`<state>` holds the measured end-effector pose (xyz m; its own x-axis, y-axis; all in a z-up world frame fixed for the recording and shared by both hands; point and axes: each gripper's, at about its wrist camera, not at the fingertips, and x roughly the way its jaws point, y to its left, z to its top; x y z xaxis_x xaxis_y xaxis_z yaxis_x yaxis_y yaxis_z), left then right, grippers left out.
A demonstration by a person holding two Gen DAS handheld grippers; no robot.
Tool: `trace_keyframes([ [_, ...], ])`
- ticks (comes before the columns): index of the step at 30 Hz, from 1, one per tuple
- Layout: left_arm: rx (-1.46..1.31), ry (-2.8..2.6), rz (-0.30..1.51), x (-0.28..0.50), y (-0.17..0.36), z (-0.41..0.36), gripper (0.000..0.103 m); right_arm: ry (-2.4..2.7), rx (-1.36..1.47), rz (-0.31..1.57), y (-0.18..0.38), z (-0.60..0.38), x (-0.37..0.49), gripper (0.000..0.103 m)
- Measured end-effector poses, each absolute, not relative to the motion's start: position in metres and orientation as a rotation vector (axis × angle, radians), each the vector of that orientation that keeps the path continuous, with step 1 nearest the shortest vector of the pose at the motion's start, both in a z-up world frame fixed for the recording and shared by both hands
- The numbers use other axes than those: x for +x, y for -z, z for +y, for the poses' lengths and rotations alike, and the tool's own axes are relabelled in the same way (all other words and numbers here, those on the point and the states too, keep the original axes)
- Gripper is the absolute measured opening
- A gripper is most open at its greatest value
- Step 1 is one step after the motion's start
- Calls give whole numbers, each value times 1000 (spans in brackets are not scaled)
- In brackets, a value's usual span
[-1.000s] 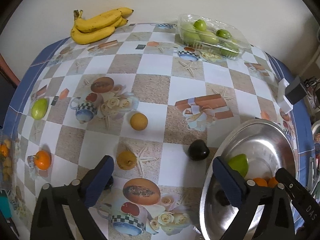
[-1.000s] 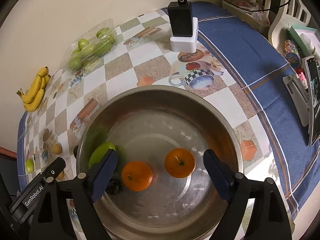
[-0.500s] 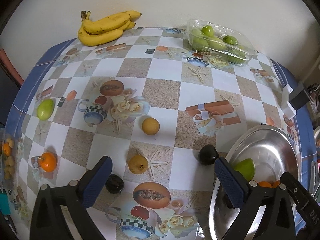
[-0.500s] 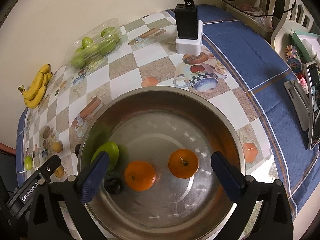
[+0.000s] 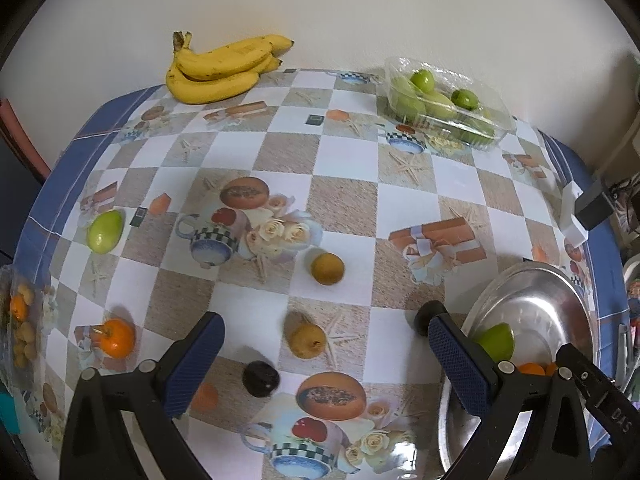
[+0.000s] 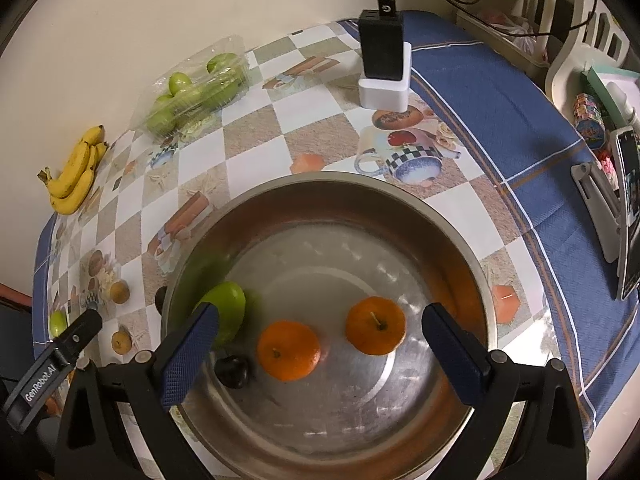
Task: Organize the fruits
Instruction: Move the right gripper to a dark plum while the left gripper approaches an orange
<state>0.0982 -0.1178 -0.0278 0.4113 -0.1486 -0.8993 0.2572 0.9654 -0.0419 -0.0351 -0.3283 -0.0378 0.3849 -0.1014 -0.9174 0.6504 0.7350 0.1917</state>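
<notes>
**Over the bowl, four fruits in, more left on the table**

Above the steel bowl point(image 6: 328, 200), the right gripper point(image 6: 320, 350) hangs with jaws spread wide, nothing between them. Inside the bowl lie two oranges point(image 6: 289, 350), a green fruit point(image 6: 226, 312) and a dark plum point(image 6: 233, 371). The left gripper point(image 5: 324, 354), also released and empty, hovers beside the bowl over another dark plum point(image 5: 261, 378). Beyond it wait a brown fruit point(image 5: 307, 340), an orange point(image 5: 116, 338), then bananas point(image 5: 224, 68) farthest off. Roughly half the loose fruit seems gathered.
</notes>
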Motion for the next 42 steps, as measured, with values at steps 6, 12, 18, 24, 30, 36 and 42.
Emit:
trace_keyframes([
  [6, 104, 229, 1106, 108, 22, -91, 103, 498, 571, 1087, 37, -320, -28, 101],
  [12, 92, 180, 1097, 119, 18, -56, 103, 469, 559, 1072, 32, -308, -20, 101],
  [18, 32, 126, 1100, 130, 14, -14, 103, 404, 542, 1050, 23, -286, -6, 101],
  [24, 34, 63, 1067, 136, 5, 26, 103, 322, 518, 1043, 18, -252, 15, 101],
  [30, -24, 31, 1059, 138, 3, 60, 103, 231, 483, 1048, 16, -210, 33, 101],
  [36, -25, 12, 1066, 139, 5, 75, 103, 156, 414, 1085, 22, -166, 46, 101],
  [42, -29, 17, 1097, 142, 16, 76, 103, 98, 390, 1135, 37, -132, 57, 101],
])
